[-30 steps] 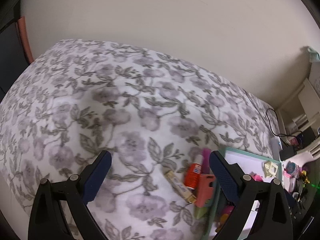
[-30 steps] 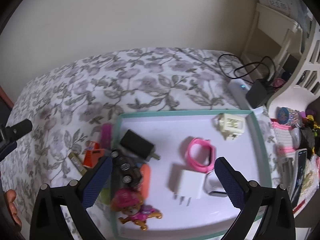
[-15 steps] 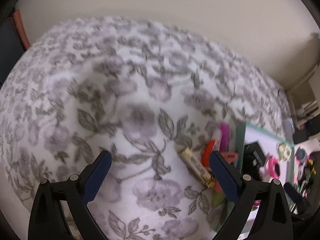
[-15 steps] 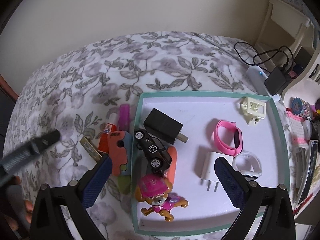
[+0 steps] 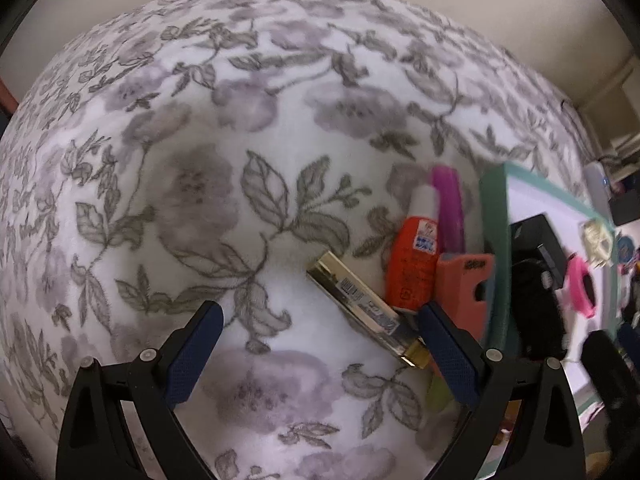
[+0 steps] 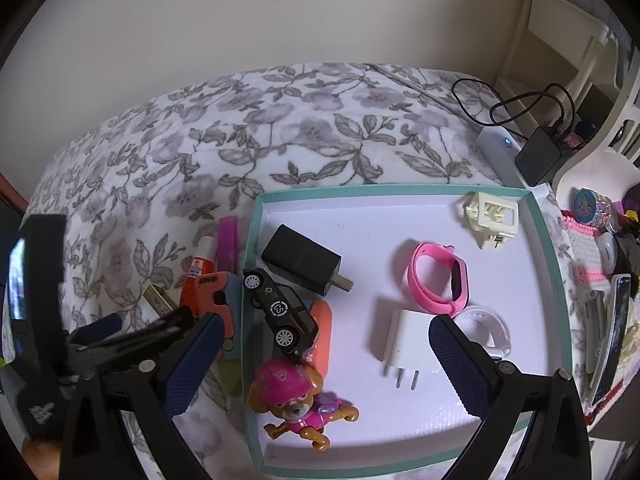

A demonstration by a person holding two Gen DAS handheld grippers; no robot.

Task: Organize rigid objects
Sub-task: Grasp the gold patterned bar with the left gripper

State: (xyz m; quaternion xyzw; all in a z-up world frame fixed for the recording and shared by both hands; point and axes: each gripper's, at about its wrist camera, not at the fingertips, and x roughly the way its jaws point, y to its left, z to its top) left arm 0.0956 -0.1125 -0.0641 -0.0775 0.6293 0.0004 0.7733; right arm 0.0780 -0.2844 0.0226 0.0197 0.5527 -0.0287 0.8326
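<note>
Gold tube lies on the bed beside the tray, its near end touching the wide-open left tool; right tool gapes wide over that tray.

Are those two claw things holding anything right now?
No. The left gripper and right gripper are both open with nothing between their fingers; the gold tube lies free on the bedspread.

A floral bedspread in grey and mauve is spread across the left and centre of the frame; a plain cream wall is seen above it; a white power strip with a lit blue dot is laid at the upper right, with a black adapter and looped black cable beside it; cream shelving is seen in the upper right corner.
</note>
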